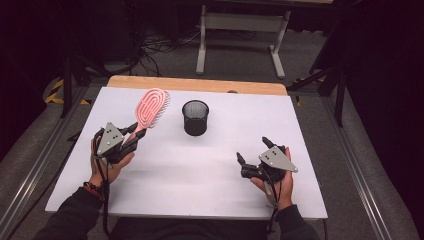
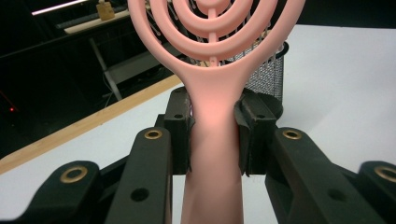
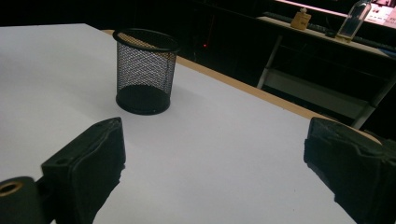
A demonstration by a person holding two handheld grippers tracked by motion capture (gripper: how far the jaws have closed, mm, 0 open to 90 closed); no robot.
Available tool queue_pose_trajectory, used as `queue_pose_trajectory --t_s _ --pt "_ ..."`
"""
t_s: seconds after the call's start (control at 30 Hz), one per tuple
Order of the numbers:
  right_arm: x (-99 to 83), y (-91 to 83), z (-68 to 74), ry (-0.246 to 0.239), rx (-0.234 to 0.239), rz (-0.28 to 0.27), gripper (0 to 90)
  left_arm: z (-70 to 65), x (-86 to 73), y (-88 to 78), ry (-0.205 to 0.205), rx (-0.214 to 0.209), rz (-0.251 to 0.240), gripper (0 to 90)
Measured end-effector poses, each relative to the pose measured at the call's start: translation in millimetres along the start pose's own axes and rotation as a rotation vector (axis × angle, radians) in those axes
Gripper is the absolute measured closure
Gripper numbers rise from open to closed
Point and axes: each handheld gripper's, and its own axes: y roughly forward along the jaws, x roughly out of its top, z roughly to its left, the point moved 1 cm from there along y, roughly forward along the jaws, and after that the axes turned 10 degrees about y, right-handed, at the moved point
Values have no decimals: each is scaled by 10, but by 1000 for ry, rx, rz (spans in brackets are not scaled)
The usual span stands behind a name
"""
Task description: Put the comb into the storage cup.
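Up close, the left gripper (image 2: 212, 135) clamps the pink hairbrush (image 2: 212, 93); overhead, the right gripper (image 1: 254, 152) gapes empty.

The pink hairbrush (image 1: 151, 108), with a looped open head, tilts toward one o'clock, its handle clamped, raised above the table.
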Motion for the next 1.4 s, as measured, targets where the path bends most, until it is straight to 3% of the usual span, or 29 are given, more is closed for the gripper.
queue_pose_trajectory --t_s 0.23,0.4,0.63,0.87,1.03,1.2,1.27,1.4 --pt "88 14 54 12 28 -14 50 -101 45 11 4 -26 -41 696" --pt "155 43 176 -37 115 33 64 -149 52 31 5 -49 -58 696" --pt "220 88 266 -33 132 22 62 -242 74 50 3 -70 -76 697" --pt "296 145 370 -40 173 13 61 -398 108 117 35 -103 -87 696" --pt "361 191 436 -2 208 -1 59 -512 143 147 41 -115 -101 696" --pt "479 236 493 87 268 -34 57 -635 172 228 27 -120 -115 697" --pt "543 269 516 152 309 -36 57 -680 179 259 -19 -132 -135 697" --pt "621 330 580 224 356 -22 58 -776 216 316 -18 -137 -142 697"
